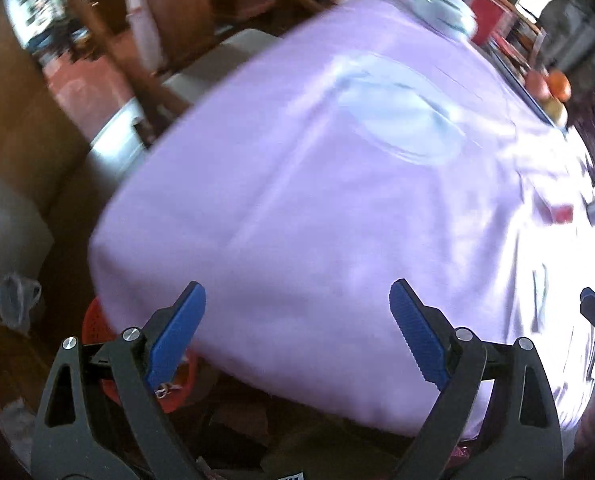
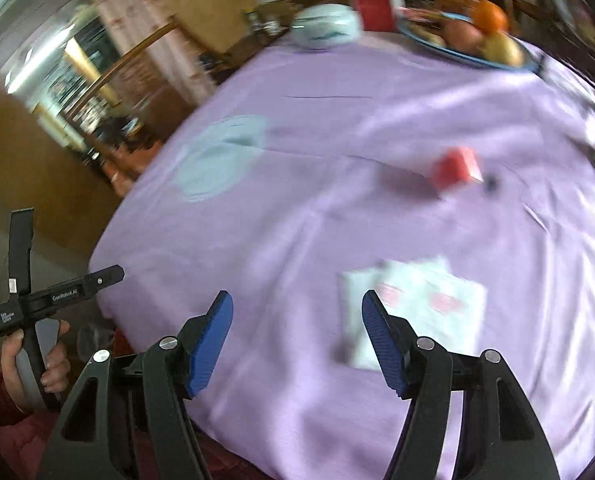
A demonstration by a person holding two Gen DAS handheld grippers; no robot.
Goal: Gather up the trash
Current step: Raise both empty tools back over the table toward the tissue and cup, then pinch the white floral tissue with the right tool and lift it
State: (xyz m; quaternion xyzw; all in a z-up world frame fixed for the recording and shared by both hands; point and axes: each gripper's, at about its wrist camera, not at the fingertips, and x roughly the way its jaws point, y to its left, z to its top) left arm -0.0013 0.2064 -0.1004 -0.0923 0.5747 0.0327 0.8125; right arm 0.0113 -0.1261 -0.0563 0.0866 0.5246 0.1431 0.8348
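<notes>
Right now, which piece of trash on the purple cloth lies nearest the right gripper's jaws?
The flat white wrapper with pink patches, just ahead of the open right gripper. The small red carton sits much farther out, toward the fruit plate.

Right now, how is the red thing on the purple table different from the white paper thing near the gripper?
The small red box is chunky and stands up off the cloth; the white paper packet lies flat. The red box is red nearly all over; the white packet is pale with pink patches. The red box sits farther out on the table; the white packet lies just ahead of the right gripper, beside its right-hand finger. Both rest on the purple tablecloth, untouched.
</notes>
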